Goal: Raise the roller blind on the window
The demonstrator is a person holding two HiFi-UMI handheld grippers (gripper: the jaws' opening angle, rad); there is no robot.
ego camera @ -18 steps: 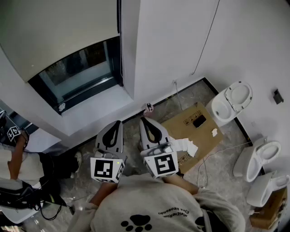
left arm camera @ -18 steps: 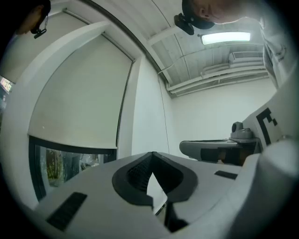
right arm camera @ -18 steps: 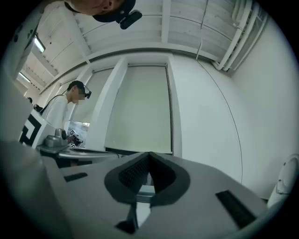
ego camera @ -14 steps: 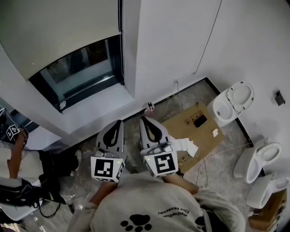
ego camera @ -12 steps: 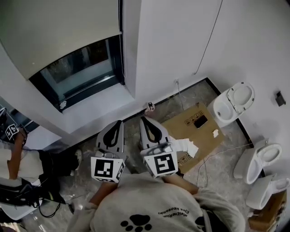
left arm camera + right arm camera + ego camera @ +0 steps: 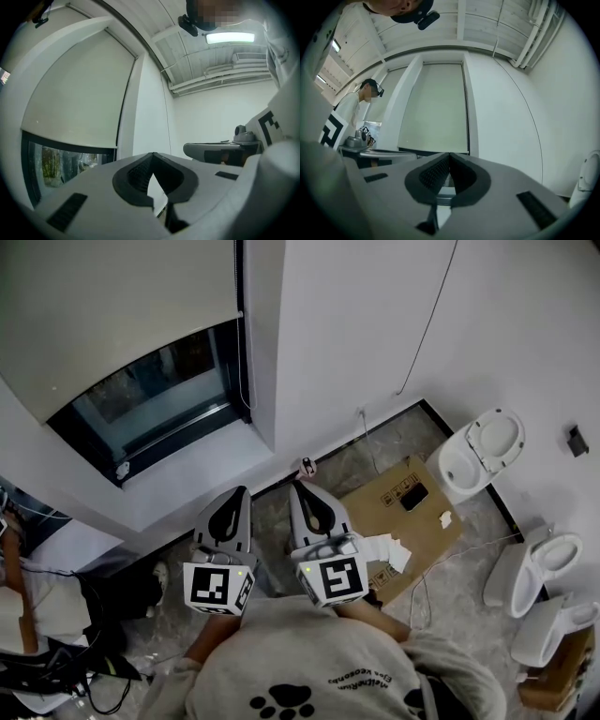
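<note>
Right now both my tools are clamped fully shut with nothing in them. The left gripper (image 6: 238, 493) and right gripper (image 6: 298, 487) sit side by side, roughly level, pointing toward the window (image 6: 155, 395) wall. The blind (image 6: 112, 306) hangs over most of the glass, leaving a strip uncovered above the sill (image 6: 187, 474). Neither gripper touches it. Cardboard (image 6: 394, 512) lies on the floor to my right.

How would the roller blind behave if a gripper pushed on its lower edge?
The roller blind hangs flat and uncreased, so it is probably thin, light fabric that yields. Its lower edge runs straight, suggesting a stiff bottom bar; pushed, it would likely swing toward the glass.
</note>
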